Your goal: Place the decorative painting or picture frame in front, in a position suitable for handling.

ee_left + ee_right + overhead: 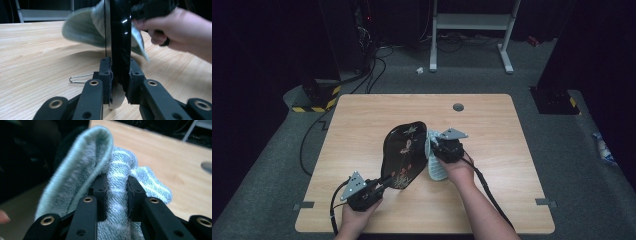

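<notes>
black tray (404,154) clamped edge-on in left gripper (119,82), its face partly hidden by the towel (117,195) pinched in right gripper (116,195).

this looks like a lab or work room: a wooden desk (362,115) on grey carpet (562,150), black cables (372,75), yellow-black tape (307,108), a metal stand (472,22), dark walls.

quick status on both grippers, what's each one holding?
Left gripper: closed on the rim of the black lacquer tray, which stands on edge.
Right gripper: closed on the pale green towel, up against the tray.
</notes>
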Demonstrator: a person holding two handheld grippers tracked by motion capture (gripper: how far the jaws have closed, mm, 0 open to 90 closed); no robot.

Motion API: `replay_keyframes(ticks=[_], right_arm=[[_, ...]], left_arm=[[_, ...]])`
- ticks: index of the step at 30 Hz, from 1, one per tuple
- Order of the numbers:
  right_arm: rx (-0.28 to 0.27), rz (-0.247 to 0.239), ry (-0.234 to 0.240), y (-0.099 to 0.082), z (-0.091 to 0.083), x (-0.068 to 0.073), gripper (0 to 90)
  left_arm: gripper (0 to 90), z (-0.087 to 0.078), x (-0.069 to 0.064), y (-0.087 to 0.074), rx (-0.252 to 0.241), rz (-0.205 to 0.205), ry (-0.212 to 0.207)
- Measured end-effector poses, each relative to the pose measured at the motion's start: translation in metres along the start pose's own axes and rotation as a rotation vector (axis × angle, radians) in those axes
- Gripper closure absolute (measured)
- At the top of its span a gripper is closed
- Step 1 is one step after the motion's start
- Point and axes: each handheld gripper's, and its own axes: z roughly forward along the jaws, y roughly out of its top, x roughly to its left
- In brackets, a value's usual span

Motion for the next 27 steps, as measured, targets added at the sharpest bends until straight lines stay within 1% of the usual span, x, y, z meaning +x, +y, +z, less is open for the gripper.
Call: replay_keyframes(ticks=[2, 4, 7, 8, 10, 12, 17, 19, 22, 27], right_arm=[[0.024, 0.008, -0.001, -0.011, 0.003, 0.0, 72.9], [0.053, 0.0, -0.006, -0.023, 0.005, 0.001, 72.8], [0.096, -0.013, 0.0, -0.038, 0.009, 0.003, 72.8], [0.101, -0.015, 0.0, -0.042, 0.009, 0.003, 72.8], [0.094, -0.018, -0.008, -0.046, 0.005, 0.004, 72.8], [0.077, -0.024, -0.018, -0.049, -0.003, 0.002, 72.8], [0.041, -0.03, -0.041, -0.059, -0.029, -0.004, 72.7], [0.031, -0.039, -0.054, -0.064, -0.041, -0.005, 72.6], [0.023, -0.065, -0.075, -0.073, -0.056, -0.005, 72.6], [0.009, -0.094, -0.113, -0.088, -0.078, -0.005, 72.4]], left_arm=[[77.7, 0.0, 0.0, 0.0, 0.0, -0.002, 0.0], [77.8, 0.0, 0.0, 0.0, 0.0, -0.002, -0.001], [77.8, 0.001, -0.001, 0.0, 0.003, 0.009, -0.002], [77.9, 0.001, -0.001, 0.0, 0.001, 0.006, -0.004], [77.8, 0.002, -0.002, 0.0, 0.002, 0.006, -0.007], [77.8, 0.003, -0.003, 0.0, 0.0, 0.006, -0.009], [77.0, 0.006, -0.004, -0.001, 0.008, 0.004, -0.011], [76.9, 0.007, -0.005, -0.001, 0.009, 0.003, -0.01], [76.5, 0.009, -0.006, 0.0, 0.015, 0.008, -0.011], [75.5, 0.013, -0.009, 0.001, 0.017, 0.007, -0.017]])
